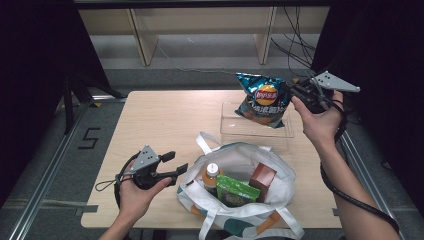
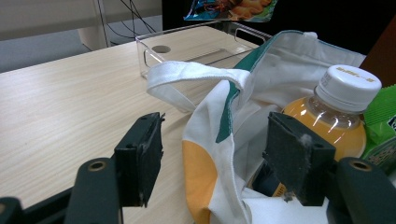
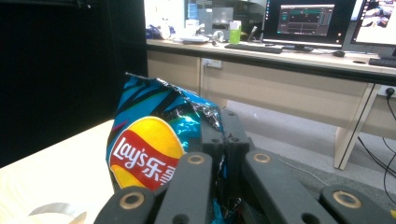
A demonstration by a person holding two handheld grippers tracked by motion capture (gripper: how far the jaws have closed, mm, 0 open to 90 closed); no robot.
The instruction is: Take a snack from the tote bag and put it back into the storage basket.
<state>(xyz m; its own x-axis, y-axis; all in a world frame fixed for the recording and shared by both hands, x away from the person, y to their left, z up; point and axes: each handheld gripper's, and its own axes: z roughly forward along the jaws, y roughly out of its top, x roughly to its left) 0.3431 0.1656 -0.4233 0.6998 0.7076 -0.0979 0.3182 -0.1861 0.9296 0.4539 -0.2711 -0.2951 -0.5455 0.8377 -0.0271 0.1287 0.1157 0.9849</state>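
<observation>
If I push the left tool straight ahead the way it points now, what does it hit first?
Most likely the white tote bag: its near rim already sits between the open jaws of the left tool. Just behind the cloth stands the orange drink bottle, though depth there is hard to judge.

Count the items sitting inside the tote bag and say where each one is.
3 in the tote bag: an orange drink bottle at the left, a green packet in the middle, a brown box at the right. More may lie hidden underneath.

Black fingers [image 2: 140, 158], brass-looking rivets, grey three-cornered plates, trailing black cables.
</observation>
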